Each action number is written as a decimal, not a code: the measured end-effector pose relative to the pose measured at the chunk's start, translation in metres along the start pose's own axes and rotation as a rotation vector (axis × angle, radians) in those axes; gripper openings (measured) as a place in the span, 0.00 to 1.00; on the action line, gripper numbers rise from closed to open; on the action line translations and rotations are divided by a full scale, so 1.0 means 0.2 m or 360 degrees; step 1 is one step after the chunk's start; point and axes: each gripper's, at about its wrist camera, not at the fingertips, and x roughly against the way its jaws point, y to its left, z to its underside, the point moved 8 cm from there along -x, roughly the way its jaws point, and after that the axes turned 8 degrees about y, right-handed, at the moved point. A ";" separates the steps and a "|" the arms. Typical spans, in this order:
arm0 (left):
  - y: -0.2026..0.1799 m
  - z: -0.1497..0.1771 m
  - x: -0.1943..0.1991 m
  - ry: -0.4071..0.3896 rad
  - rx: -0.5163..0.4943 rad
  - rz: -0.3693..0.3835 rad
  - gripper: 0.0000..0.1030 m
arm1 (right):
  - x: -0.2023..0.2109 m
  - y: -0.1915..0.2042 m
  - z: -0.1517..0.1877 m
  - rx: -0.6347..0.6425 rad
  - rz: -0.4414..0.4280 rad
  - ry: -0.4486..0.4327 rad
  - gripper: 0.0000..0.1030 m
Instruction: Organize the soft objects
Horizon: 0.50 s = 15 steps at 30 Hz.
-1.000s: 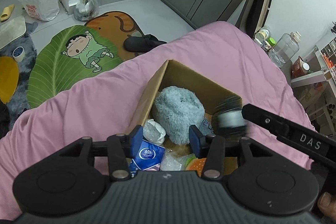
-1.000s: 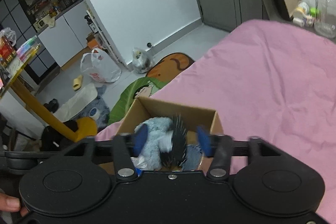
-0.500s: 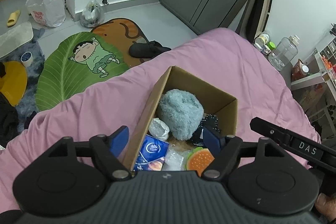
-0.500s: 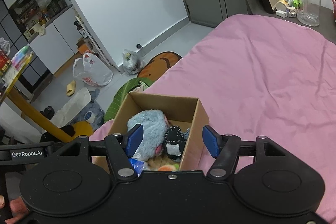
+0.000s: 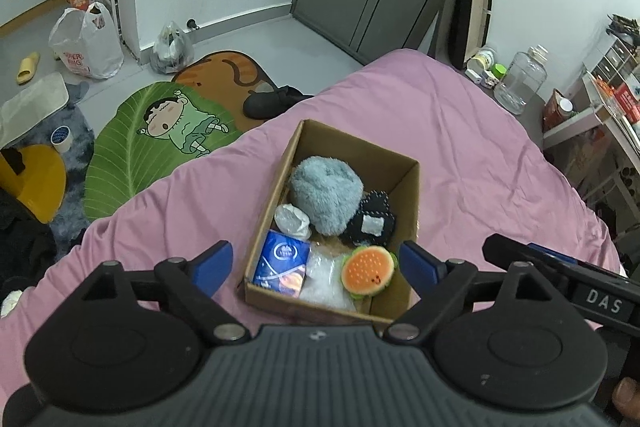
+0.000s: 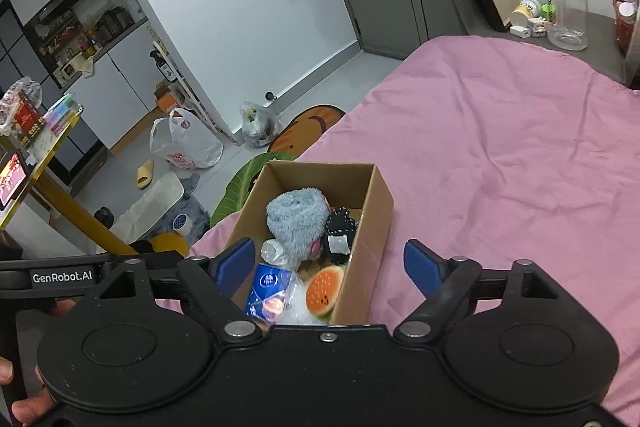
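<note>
Out on the far left, floor clutter: a white plastic bag (image 5: 86, 41) by the wall, and a leaf-shaped cartoon rug (image 5: 160, 135) lying against the edge of the pink bedsheet (image 5: 460, 131).

Moving in, the left gripper (image 5: 316, 263) hangs above the bed with its blue fingertips (image 5: 212, 261) spread wide, nothing between them, the near end of the cardboard box (image 5: 408, 187) framed in the gap.

The box sits on the sheet, open-topped, and it's full. Along its left side, a blue tissue pack (image 5: 282, 267) lies at the near end, touching a crumpled white plastic piece (image 5: 294, 219) just beyond it. In the middle, a fluffy grey-blue plush (image 5: 326, 197) is the biggest thing in there. Beside the tissue pack, a clear crinkled bag (image 5: 324, 277). Toward the right wall, a black plush with a grey patch (image 5: 370, 223) leans against the fluffy one, and nearer the camera an orange burger-shaped toy (image 5: 368, 271) rests against the clear bag.

Over to the right gripper (image 6: 330, 263): jaws wide apart too, holding nothing, hovering above the box's near end. Its view shows the same pile, burger toy (image 6: 326, 289) nearest.

Far right, a clear water jug (image 6: 566, 15) stands on a grey ledge past the bed.
</note>
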 end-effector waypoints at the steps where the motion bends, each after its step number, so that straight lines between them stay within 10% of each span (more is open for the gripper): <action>1: -0.01 0.01 0.01 0.0002 -0.0006 -0.0001 0.88 | 0.02 0.00 0.01 0.0001 0.0004 -0.0004 0.83; 15: -0.10 0.20 0.26 -0.0047 -0.0081 -0.0048 0.93 | 0.33 0.02 0.12 0.0006 0.0018 -0.0060 1.00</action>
